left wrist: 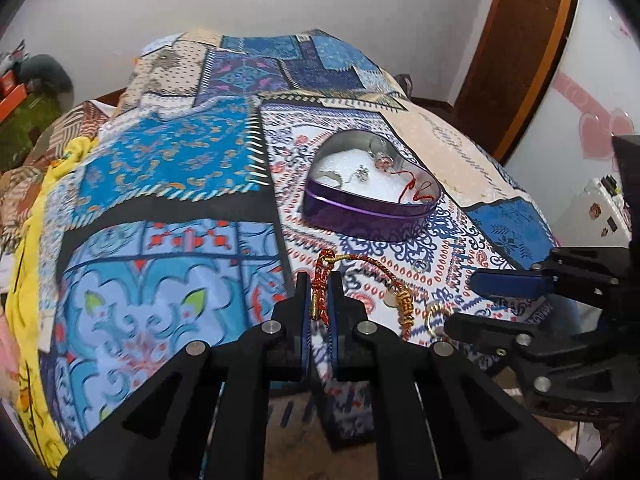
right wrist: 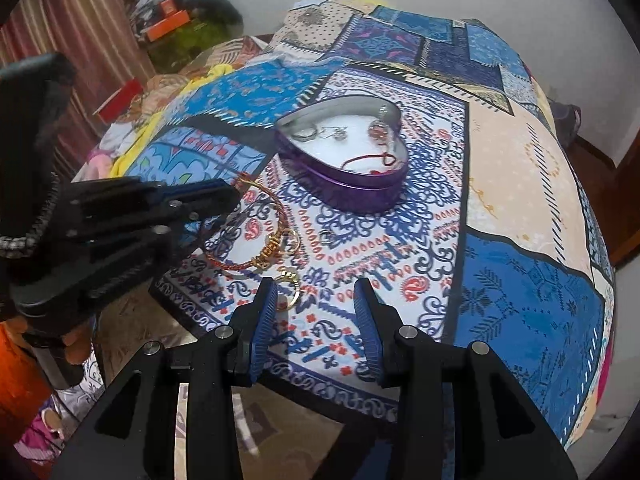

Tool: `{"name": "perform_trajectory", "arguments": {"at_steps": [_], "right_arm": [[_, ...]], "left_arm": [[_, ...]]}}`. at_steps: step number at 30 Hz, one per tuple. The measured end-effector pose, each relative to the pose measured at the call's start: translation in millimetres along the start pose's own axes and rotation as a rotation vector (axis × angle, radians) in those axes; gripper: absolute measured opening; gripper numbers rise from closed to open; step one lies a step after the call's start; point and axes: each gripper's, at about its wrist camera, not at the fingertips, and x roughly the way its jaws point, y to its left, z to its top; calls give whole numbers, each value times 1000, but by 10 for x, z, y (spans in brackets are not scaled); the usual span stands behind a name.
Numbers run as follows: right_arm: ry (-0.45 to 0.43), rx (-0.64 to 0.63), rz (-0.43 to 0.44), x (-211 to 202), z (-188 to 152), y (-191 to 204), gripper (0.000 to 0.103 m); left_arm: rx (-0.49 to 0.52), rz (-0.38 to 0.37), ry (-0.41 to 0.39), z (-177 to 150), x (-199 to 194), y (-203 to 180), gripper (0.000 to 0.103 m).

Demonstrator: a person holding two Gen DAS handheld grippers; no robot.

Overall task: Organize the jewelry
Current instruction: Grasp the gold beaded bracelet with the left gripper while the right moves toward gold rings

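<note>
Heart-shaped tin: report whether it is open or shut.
Open. The purple heart-shaped tin has no lid on; its white lining, a red cord and small jewelry pieces show inside.

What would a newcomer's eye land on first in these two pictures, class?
Probably the purple heart-shaped tin, lying open mid-bed on the busy patchwork bedspread with small jewelry on its white lining. Next, nearer the cameras, the red-and-gold braided bracelet pinched in the left gripper, with a gold ring lying beside it.
</note>
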Motion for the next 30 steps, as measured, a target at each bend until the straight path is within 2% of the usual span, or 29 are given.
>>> {"name": "perform_trajectory", "arguments": {"at_steps": [8, 14, 15, 18, 30], "right_arm": [[11, -56, -7, 84, 8, 144, 36], [-8, -95, -48, 136, -39, 200, 36], [-11, -97, -50, 135, -42, 201, 35], [-17, -105, -66, 134, -49, 206, 17], [-57, -38, -38, 3, 20, 75, 17]], "left_arm": [[-22, 8, -21, -116, -206, 69, 6], [-29, 4, -36, -131, -267, 64, 6], [-30, 2, -38, -130, -273, 60, 6], [-28, 1, -44, -121, -290, 44, 6], [-12, -6, -90, 40, -375, -34, 6]]}}
